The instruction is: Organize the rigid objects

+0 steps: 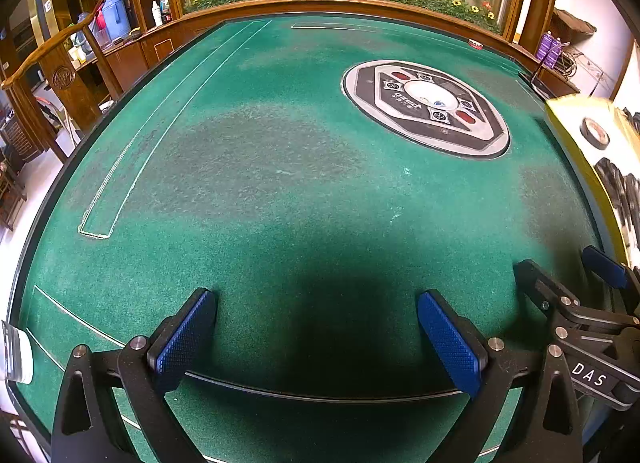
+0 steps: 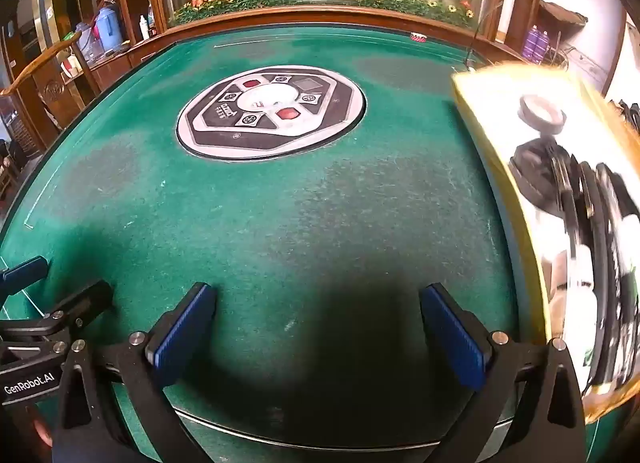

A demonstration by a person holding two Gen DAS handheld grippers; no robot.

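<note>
Rigid objects sit in the yellow box [image 2: 520,111] at the tabletop's [image 2: 280,223] right edge, blurred: dark discs, a round cap. Both my grippers, left [image 1: 316,339] and right [image 2: 318,337], hover over bare felt, fingers released, holding nothing. I'd swing right first, approaching above the box wall. Centre panel [image 2: 272,111] is flush; room to the left.

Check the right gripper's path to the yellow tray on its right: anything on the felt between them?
Nothing visible. The right gripper is open and empty, with only bare green felt between it and the yellow tray. The tray and its dark round contents are blurred.
</note>
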